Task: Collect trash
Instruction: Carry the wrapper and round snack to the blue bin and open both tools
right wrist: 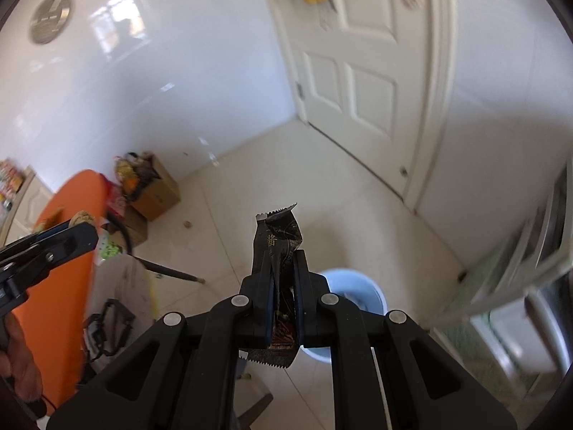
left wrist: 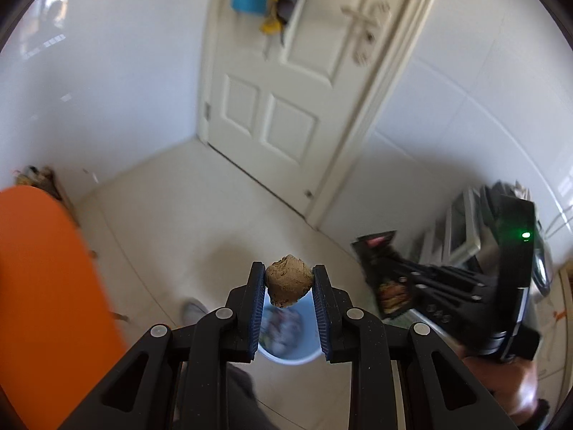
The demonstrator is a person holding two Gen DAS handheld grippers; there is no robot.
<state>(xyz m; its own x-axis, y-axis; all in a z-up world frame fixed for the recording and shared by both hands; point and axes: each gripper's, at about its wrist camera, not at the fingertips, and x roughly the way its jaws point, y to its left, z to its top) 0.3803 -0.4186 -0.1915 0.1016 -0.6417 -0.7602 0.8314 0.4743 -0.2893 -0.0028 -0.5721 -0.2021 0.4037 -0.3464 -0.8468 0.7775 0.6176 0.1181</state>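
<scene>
Left wrist view: the left gripper point(left wrist: 288, 279) clamps one brown crumpled lump point(left wrist: 288, 281) above one pale blue bin point(left wrist: 290, 356) on the tiled floor point(left wrist: 172, 193); an orange tabletop point(left wrist: 43, 286) lies left.

Right wrist view: the right gripper point(right wrist: 284, 268) pinches one black snack wrapper point(right wrist: 277, 240) near that bin point(right wrist: 361, 286); one cardboard box point(right wrist: 159, 191) stands by the wall.

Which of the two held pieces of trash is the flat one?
The black serrated-edge foil wrapper in the right gripper; the left gripper holds a round brown lump.

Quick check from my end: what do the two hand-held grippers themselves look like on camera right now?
Both are matte black plastic linkages with round silver pivot pins and blue ribbed pads on the fingers. The left hand-held gripper and right hand-held gripper look identical. In the left wrist view, the right unit's black body shows a small green light. No cables are clearly visible.
</scene>
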